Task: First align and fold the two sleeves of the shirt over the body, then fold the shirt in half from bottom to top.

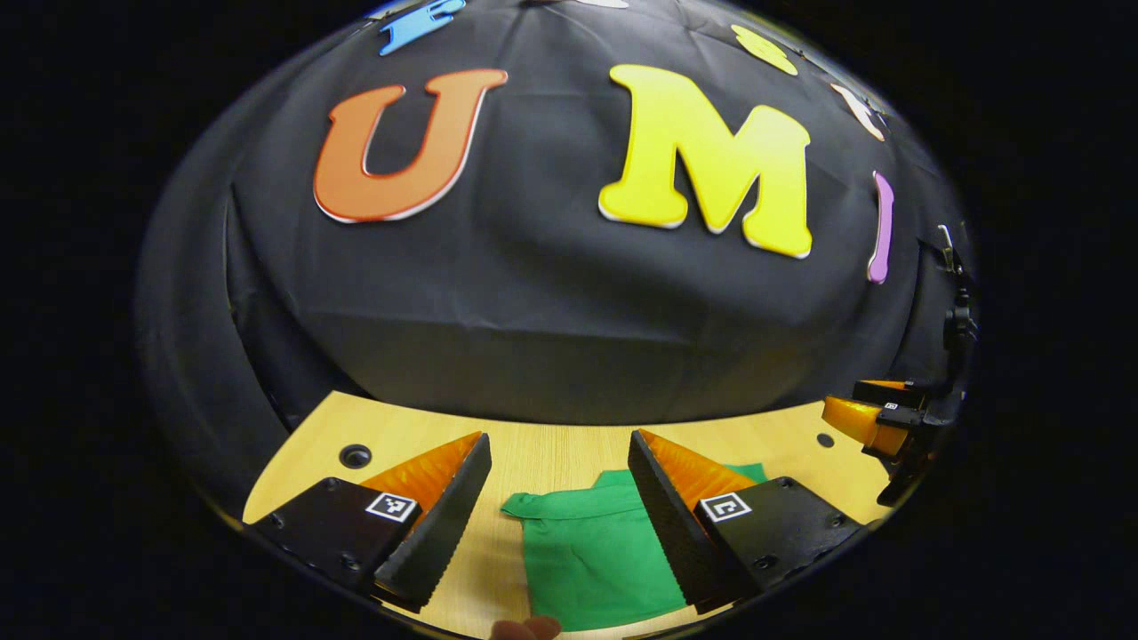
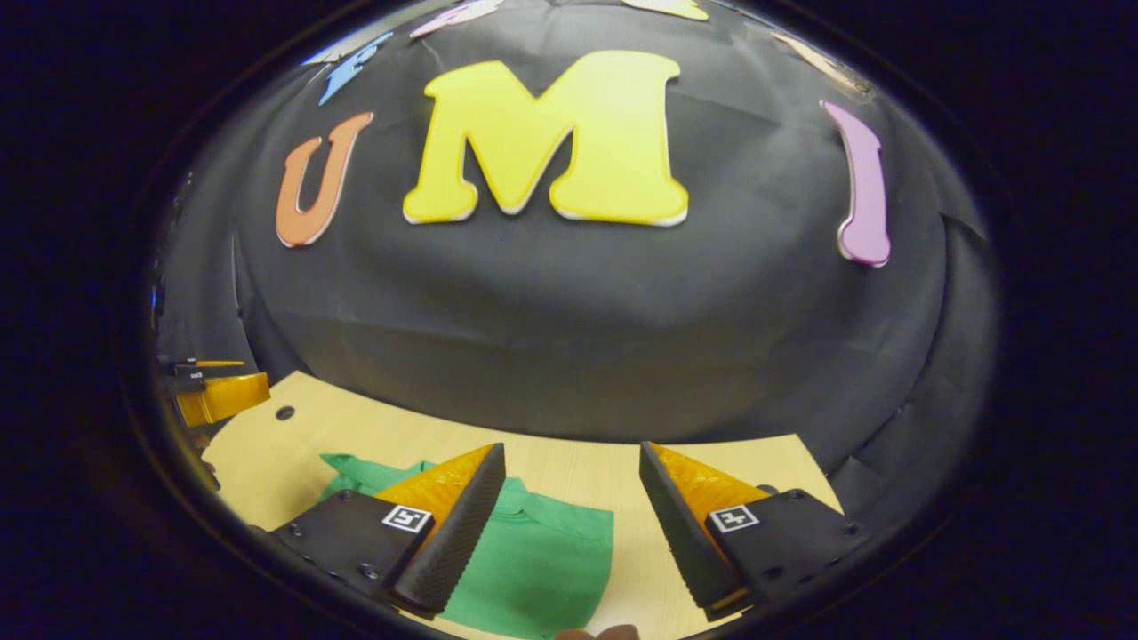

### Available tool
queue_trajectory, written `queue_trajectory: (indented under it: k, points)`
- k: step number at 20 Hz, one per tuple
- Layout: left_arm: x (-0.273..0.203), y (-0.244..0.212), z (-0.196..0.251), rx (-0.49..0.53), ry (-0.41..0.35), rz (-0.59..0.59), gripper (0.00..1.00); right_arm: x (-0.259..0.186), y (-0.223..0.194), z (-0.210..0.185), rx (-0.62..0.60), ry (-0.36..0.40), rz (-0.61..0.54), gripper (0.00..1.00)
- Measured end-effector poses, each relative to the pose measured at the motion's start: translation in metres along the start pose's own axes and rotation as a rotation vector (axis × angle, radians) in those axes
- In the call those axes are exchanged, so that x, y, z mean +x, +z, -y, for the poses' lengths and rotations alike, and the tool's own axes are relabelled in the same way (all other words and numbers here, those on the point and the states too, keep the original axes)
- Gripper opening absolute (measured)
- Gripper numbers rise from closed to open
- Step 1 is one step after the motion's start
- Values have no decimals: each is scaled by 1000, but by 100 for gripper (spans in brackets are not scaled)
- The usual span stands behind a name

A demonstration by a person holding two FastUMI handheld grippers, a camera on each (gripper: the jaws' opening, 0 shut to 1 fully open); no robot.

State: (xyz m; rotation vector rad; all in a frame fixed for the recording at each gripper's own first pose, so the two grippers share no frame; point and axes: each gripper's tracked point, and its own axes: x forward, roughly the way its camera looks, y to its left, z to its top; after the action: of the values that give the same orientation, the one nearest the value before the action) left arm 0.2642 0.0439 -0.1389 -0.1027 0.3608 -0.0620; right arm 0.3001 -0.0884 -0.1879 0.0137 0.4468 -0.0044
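Left gripper view: the left gripper (image 1: 558, 507) hangs with fingers apart above a folded green shirt (image 1: 591, 556) on the wooden table (image 1: 551, 453). Right gripper view: the right gripper (image 2: 573, 524) is likewise spread wide, holding nothing.

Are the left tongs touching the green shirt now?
Cannot tell. In the left gripper view the open left tongs overlap the green shirt on the table, but no gap or contact shows plainly.

The green shirt (image 1: 591, 551) lies flat near the table's (image 1: 551, 453) front edge, posing no raised obstacle. Bare wood runs open toward the back edge and both side edges. The black cloth wall (image 2: 569, 347) closes off the back edge.
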Motion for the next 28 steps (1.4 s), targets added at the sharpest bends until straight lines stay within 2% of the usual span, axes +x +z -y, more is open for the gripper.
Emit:
queue_trajectory:
  k: [4, 8, 10, 14, 15, 16, 17, 20, 22, 23, 27, 28]
  points:
    - [-65, 46, -6, 15, 57, 108, 99, -79, 38, -11, 2, -3, 109, 96]
    - [-136, 74, 3, 50, 62, 196, 99, -157, 67, -23, 1, -10, 209, 96]
    - [-168, 82, 14, 70, 59, 233, 99, -202, 67, -30, 2, -7, 242, 96]
    - [-224, 72, 48, 19, 16, 258, 99, -270, 71, -34, -15, -35, 335, 96]
    - [-237, 64, 53, 9, 11, 257, 90, -283, 67, -34, -17, -44, 351, 96]
    - [-244, 56, 55, 14, 16, 252, 100, -298, 62, -36, -16, -52, 356, 96]
    - [-254, 50, 54, 29, 32, 258, 100, -311, 57, -39, -7, -56, 357, 96]
    - [-279, 31, 51, 63, 62, 266, 100, -332, 46, -47, -2, -60, 373, 96]
    - [-291, 27, 48, 70, 75, 279, 89, -340, 35, -47, -26, -79, 358, 96]
    - [-294, 24, 49, 66, 76, 281, 100, -344, 30, -49, -16, -76, 346, 96]
    - [-305, 28, 41, 70, 100, 298, 99, -355, 19, -60, 35, -53, 328, 96]
    - [-305, 30, 40, 67, 105, 302, 89, -355, 21, -62, 26, -51, 331, 96]
